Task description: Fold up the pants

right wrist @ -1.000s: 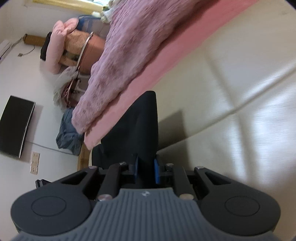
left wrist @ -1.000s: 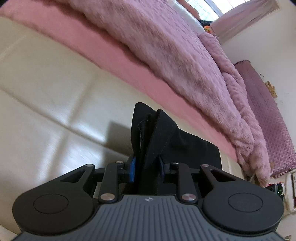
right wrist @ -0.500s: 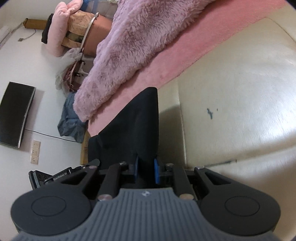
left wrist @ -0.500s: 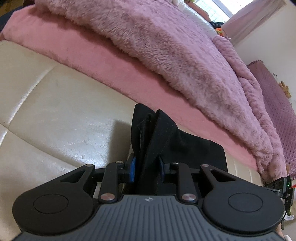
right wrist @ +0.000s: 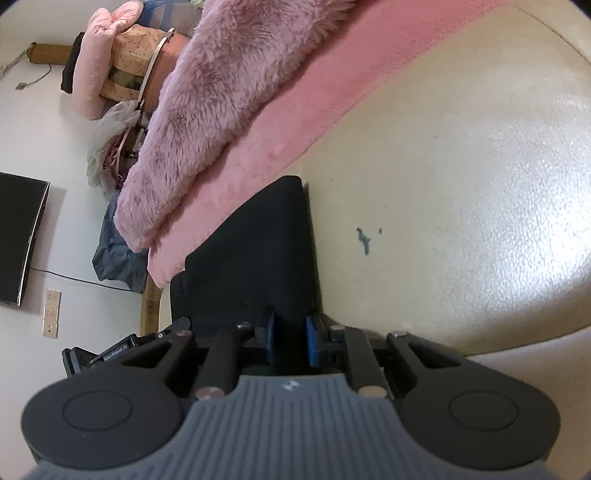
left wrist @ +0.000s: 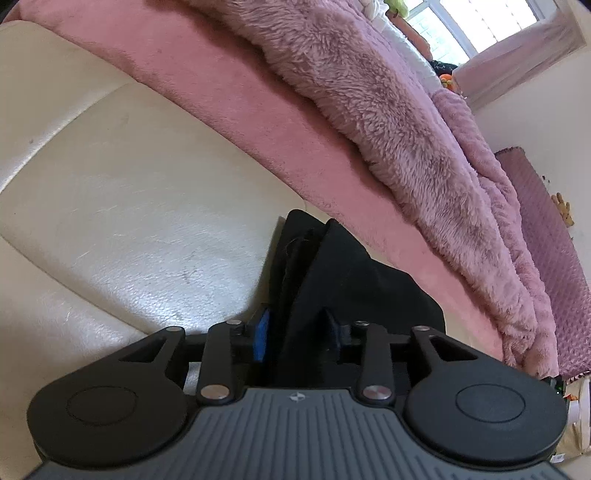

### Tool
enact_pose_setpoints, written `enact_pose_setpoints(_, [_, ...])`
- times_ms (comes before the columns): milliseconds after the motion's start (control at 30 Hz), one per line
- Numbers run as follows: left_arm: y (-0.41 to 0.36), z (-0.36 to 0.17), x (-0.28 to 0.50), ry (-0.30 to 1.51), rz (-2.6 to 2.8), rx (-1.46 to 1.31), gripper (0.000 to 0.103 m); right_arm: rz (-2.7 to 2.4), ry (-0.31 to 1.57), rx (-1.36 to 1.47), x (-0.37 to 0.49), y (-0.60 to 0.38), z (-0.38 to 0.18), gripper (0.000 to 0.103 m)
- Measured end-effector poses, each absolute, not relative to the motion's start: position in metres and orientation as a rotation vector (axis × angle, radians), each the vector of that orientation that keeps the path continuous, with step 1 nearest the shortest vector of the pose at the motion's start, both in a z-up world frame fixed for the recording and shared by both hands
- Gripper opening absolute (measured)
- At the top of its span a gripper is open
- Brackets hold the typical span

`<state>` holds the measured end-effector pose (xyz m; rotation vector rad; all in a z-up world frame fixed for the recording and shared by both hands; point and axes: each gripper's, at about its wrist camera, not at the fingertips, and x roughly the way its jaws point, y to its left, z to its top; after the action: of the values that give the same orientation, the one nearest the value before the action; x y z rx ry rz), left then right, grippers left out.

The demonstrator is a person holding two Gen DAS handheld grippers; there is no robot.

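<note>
- Left wrist view: we look along the left tool (left wrist: 297, 334) at the black pants (left wrist: 332, 273), a bunched edge of which stands up between its two blue pads (left wrist: 261, 339).
- The jaws of the left tool have just been opening; a gap now shows between the left pad and the cloth, so we read the tool as partly spread and no longer pressing on the pants, though the fabric is between its fingers.
- The pants lie on a cream leather cushion (left wrist: 129, 206), with their far part spread toward the right, close to the edge of a pink sheet (left wrist: 266, 122).
- Above the sheet lies a mauve furry blanket (left wrist: 388, 110); a bright window (left wrist: 480, 22) shows at the upper right.
- Right wrist view: we see the right tool (right wrist: 290, 338) closed narrowly on a fold of the same black pants (right wrist: 266, 251), both blue pads (right wrist: 312, 339) pressing the cloth from either side.
- From the right tool the pants rise as a dark tapering sheet that rests on the cream cushion (right wrist: 461, 184), just beside the pink sheet (right wrist: 303, 122).
- A small dark mark (right wrist: 364, 238) sits on the cushion to the right of the pants, apart from them.
- At the left edge a dark screen (right wrist: 18, 236) hangs on the white wall, and the other tool's body (right wrist: 96, 356) shows low beside the pants.
</note>
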<state>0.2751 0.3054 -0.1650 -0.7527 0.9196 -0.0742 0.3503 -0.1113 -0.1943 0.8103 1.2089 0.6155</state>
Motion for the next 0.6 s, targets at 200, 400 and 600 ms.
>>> enact_pose_setpoints(200, [0.300,-0.140,0.262,0.918,-0.004,-0.671,0.045,0.598,1.160,0.665,0.347,-0.103,-0.170,0.023])
enact_pose_setpoints(400, [0.269,-0.090,0.227,0.865,0.020,-0.433,0.041,0.588,1.034,0.399,0.319,-0.098,-0.121,0.028])
enact_pose_setpoints(600, [0.235,-0.091,0.192,0.935,0.012,-0.332,0.021,0.652,0.948,0.116,0.260,-0.069,-0.100,0.017])
